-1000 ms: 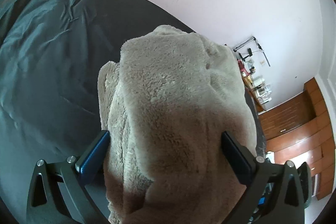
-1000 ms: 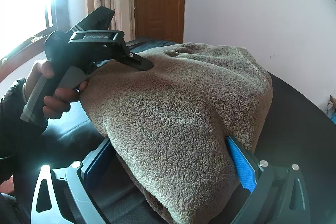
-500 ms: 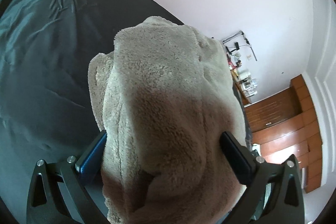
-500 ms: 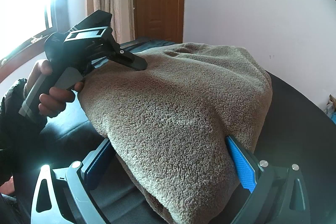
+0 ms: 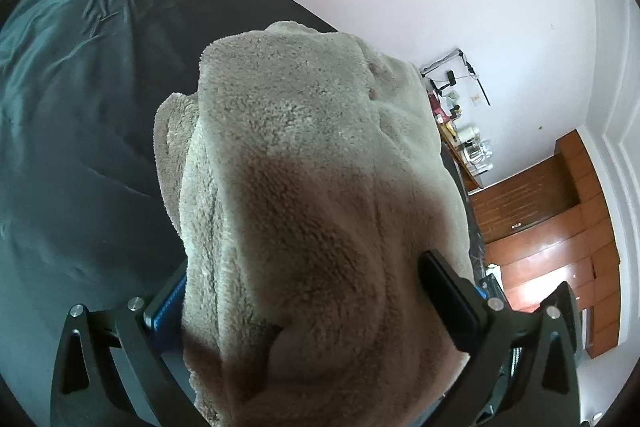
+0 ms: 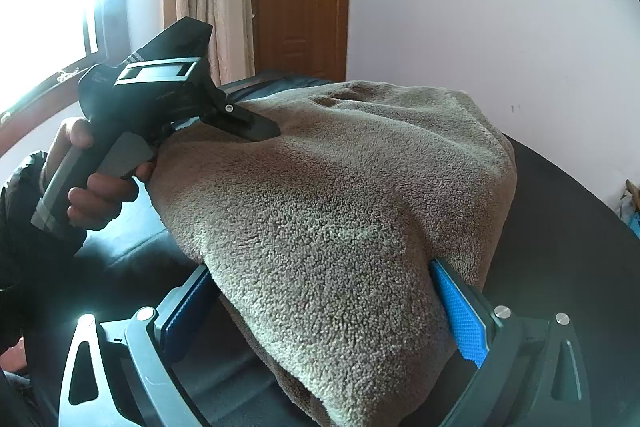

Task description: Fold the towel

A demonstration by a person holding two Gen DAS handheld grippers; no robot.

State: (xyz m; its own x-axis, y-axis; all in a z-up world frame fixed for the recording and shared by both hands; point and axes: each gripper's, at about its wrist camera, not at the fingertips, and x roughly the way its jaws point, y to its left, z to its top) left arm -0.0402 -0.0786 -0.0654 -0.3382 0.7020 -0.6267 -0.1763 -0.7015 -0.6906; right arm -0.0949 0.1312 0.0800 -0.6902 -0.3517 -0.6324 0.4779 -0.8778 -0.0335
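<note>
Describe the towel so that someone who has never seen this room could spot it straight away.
Find the dark bedspread by the white wall. Heaped on it is the towel, one end in each tool. It is the only fluffy, grey-beige thing there; everything around it is smooth and dark.

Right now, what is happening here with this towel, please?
A person is folding a beige fleece towel over a dark bed sheet, with a handheld gripper in each hand. The towel is bunched up and passes between the fingers of both the left gripper and the right gripper. Whether either is clamped on it cannot be told.
</note>
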